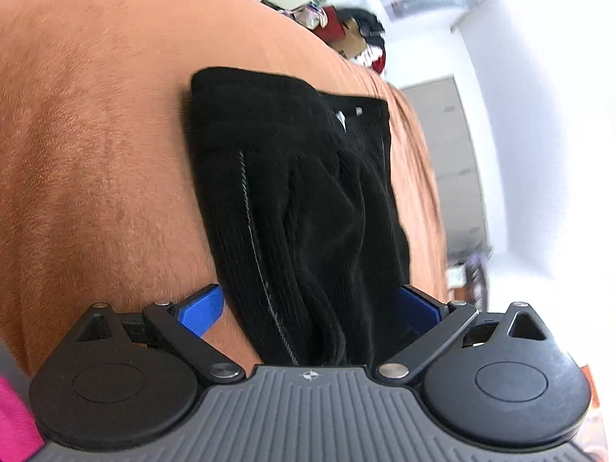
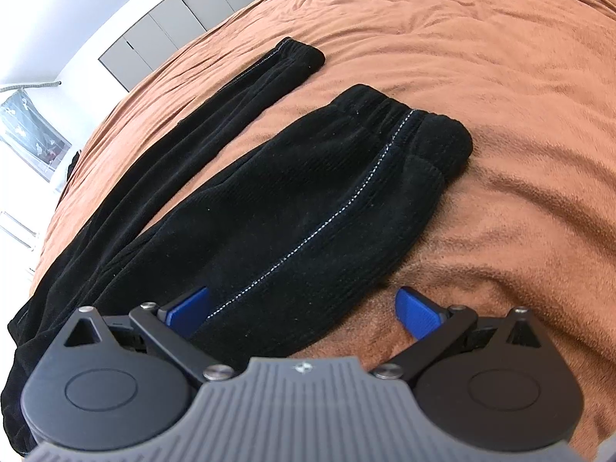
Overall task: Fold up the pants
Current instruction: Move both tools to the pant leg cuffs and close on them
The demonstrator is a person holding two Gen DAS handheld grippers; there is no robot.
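We see bed [image 2: 481,57] under brown blanket, filling both views. Black pants [image 2: 308,192] lie on bed, legs spread apart, white seam stitching showing. Left claw [image 1: 312,304] wide open, bunched pants fabric between blue fingers [image 1: 202,308]. Right claw [image 2: 304,308] wide open too, straddling pants edge, gripping nothing.
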